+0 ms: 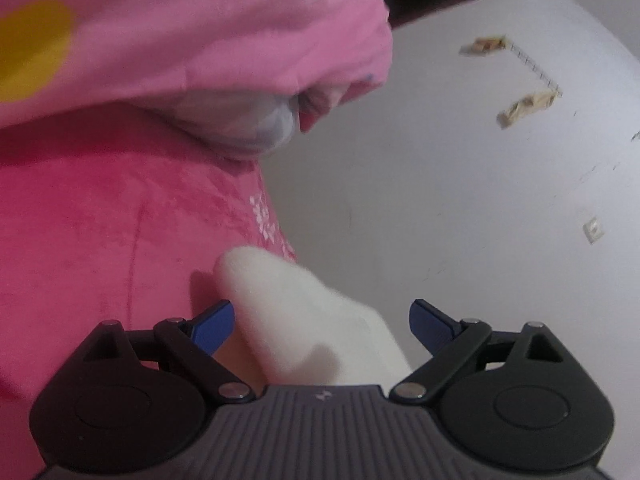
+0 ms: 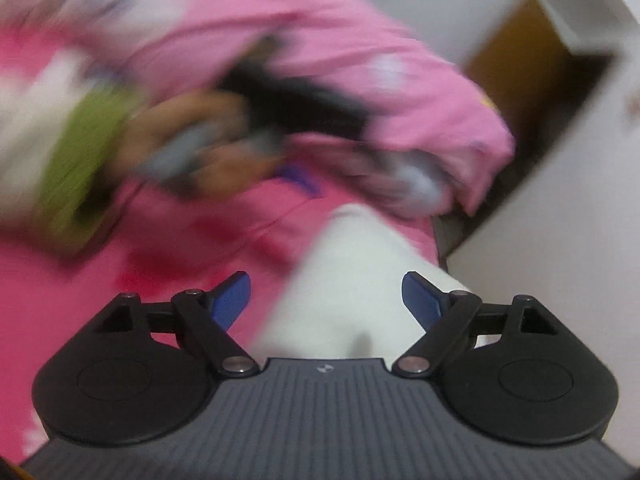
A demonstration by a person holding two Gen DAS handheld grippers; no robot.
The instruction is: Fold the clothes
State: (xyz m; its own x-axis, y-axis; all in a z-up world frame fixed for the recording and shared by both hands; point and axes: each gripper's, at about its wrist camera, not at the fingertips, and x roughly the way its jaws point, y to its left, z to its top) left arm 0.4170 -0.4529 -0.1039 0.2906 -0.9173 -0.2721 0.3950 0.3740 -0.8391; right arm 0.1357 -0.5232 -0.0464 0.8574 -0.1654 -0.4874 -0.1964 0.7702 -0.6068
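A white fluffy garment (image 1: 296, 320) lies on a deep pink plush cover (image 1: 100, 220). Its rounded end pokes forward between the jaws of my left gripper (image 1: 322, 322), which is open; the right pad stands clear of the cloth. The right wrist view is blurred. In it my right gripper (image 2: 326, 298) is open too, wide over the same white garment (image 2: 352, 276), and its left pad does not touch the cloth. Further back a hand (image 2: 188, 140) with a green sleeve (image 2: 80, 152) grips a dark device (image 2: 304, 108) that is too smeared to make out.
A light pink quilt (image 1: 180, 40) with a yellow dot is bunched up behind the garment, with a grey-white lining showing under its edge. A white wall (image 1: 460, 200) with bits of tape runs along the right side of the bed. A brown doorway (image 2: 532, 64) shows at the far right.
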